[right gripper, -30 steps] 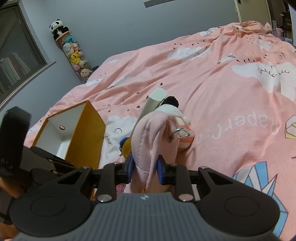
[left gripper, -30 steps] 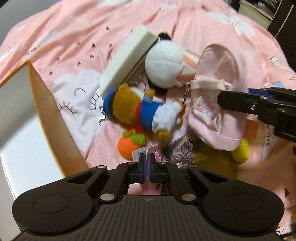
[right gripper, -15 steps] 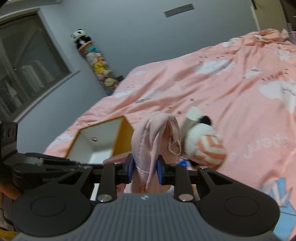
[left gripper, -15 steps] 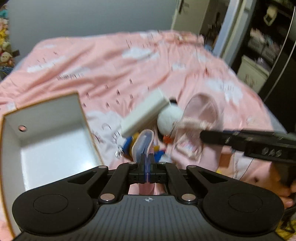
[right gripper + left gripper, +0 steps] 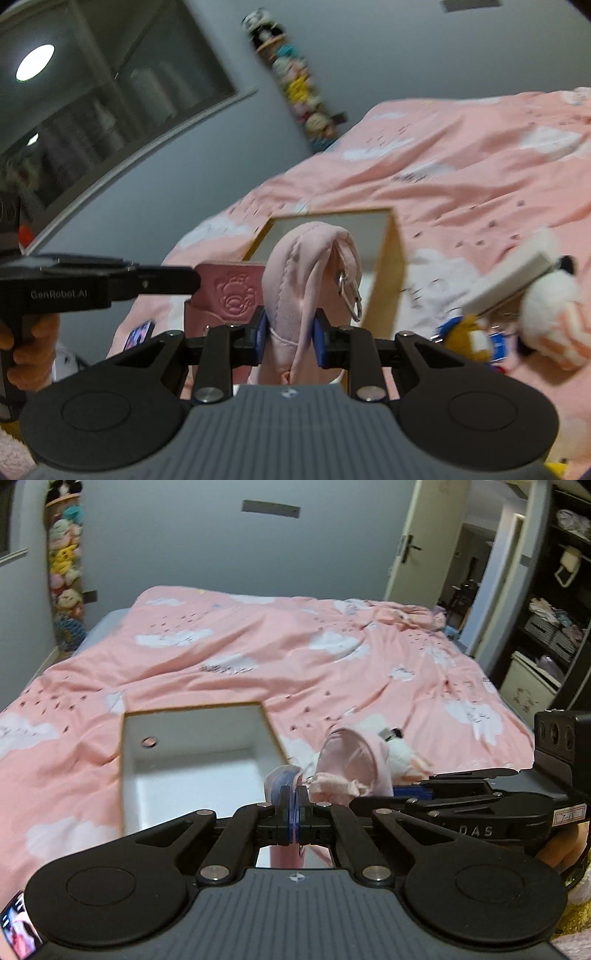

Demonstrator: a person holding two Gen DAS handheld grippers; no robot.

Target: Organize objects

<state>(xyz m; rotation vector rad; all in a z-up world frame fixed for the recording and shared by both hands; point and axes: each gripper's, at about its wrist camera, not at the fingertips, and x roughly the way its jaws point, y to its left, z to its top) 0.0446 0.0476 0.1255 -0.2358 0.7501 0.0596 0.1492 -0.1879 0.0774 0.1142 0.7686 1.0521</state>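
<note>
Both fingers pairs closed: left (image 5: 294,814) on pink card holder (image 5: 229,291), right (image 5: 289,338) on pink pouch (image 5: 303,280).

— What was everything sitting on?
— A bed (image 5: 280,657), w/ a rumpled pink duvet cover, white clouds & tiny dark marks printed all over.
— And directly on it?
— An open box (image 5: 192,753), white inside, tan edges, round hole in one wall. Right of that, a small heap: a white plush (image 5: 554,321) w/ an orange-striped part, a flat white box (image 5: 506,284) leaning tilted against it, & a blue-and-yellow plush (image 5: 471,341) just beside them, touching.
— Anything nearer?
— A little printed card (image 5: 138,334) by the near edge, too blurry to read.
</note>
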